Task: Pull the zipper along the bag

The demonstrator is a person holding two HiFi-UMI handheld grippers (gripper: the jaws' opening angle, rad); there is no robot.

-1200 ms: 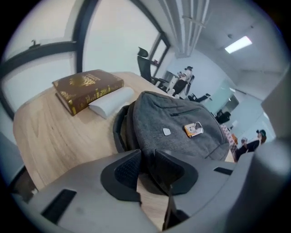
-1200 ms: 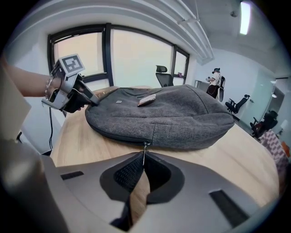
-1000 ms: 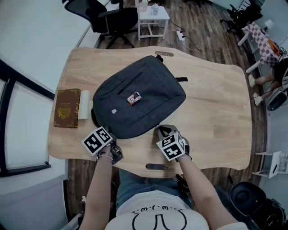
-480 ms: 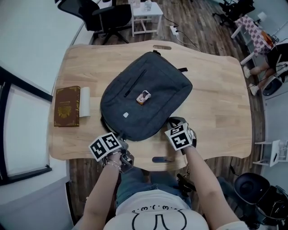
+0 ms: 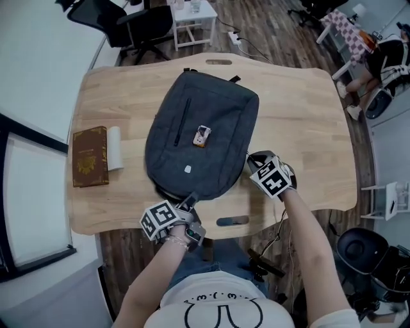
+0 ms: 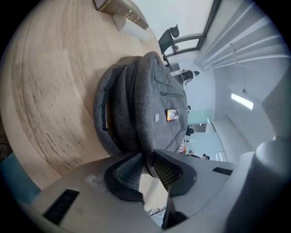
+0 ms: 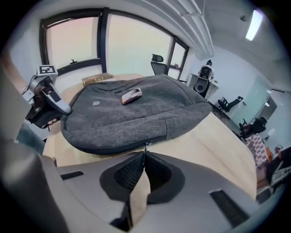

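Note:
A dark grey backpack lies flat on the wooden table with a small orange-and-white tag on top. My left gripper is at the bag's near end, shut on a fold of its grey fabric. Beside that fold the bag's side gapes open along the zipper. My right gripper is at the bag's right edge, shut on the small metal zipper pull. The right gripper view shows the bag and, at far left, my left gripper.
A brown book and a white roll lie at the table's left side. A slot is cut in the tabletop near the front edge. Office chairs and a small white side table stand beyond the far edge.
The bag has swung round to point straight away from me. My right gripper has moved right and farther along the bag's edge. My left gripper has shifted right along the near end.

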